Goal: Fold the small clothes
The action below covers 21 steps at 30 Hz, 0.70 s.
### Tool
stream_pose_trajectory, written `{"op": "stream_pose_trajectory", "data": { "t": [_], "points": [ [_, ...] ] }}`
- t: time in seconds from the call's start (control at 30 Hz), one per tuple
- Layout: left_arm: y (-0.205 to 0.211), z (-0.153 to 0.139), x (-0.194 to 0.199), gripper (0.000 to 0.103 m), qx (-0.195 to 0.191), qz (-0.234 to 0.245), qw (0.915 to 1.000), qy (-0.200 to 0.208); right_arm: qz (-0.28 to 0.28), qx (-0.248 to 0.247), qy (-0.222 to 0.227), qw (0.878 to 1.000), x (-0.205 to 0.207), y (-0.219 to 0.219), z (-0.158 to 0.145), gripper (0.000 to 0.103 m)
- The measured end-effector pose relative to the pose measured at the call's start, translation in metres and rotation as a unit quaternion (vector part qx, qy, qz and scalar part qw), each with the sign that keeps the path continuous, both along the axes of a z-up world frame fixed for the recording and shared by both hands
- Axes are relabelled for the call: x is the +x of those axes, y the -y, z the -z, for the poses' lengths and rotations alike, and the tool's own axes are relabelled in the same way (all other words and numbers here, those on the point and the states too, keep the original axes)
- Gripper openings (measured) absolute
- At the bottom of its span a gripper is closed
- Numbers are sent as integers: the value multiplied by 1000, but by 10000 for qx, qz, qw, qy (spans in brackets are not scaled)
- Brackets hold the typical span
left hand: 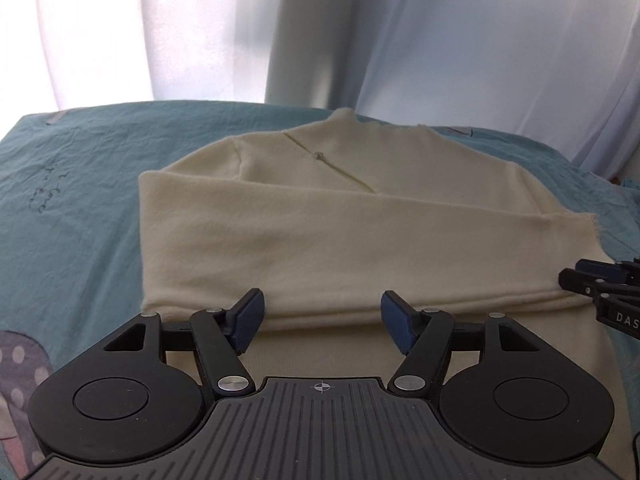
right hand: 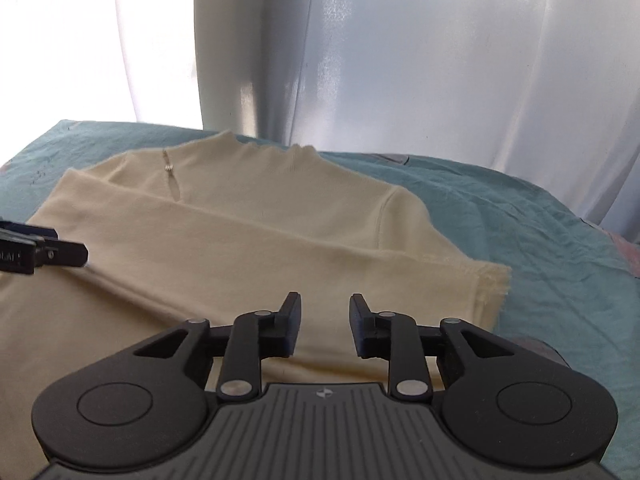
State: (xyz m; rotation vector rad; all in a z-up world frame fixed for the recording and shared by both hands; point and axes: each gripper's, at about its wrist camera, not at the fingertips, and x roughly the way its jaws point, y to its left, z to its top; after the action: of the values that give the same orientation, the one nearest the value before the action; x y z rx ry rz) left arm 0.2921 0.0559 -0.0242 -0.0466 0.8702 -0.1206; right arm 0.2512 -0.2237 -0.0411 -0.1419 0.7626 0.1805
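Left claw: I read it as released, blue pads spread wide, nothing pinched; it hangs over the near folded edge of the garment.

Right claw: released too, with a narrower gap and only cloth showing below it; I see nothing gripped.

Cream top: lies flat on the teal sheet, neck end at the far side, one sleeve folded across the body, its raw cuff toward the right edge. A small metal fastener sits on the neck slit.

Behind the sheet: pale curtains, brightly backlit on the left.
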Motion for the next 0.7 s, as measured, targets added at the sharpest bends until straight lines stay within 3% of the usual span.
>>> {"op": "stream_pose_trajectory", "data": {
  "t": [0.3, 0.47, 0.7],
  "points": [
    [14, 8, 6, 77, 241, 33, 9997, -10, 141, -205, -155, 9996, -13, -1, 8, 25],
    [19, 10, 9, 86, 276, 59, 9996, 13, 79, -535, 81, 9985, -8, -7, 16, 25],
    [17, 6, 0, 89, 292, -96, 9995, -110, 196, 40, 14, 9998, -4, 6, 10, 30]
  ]
}}
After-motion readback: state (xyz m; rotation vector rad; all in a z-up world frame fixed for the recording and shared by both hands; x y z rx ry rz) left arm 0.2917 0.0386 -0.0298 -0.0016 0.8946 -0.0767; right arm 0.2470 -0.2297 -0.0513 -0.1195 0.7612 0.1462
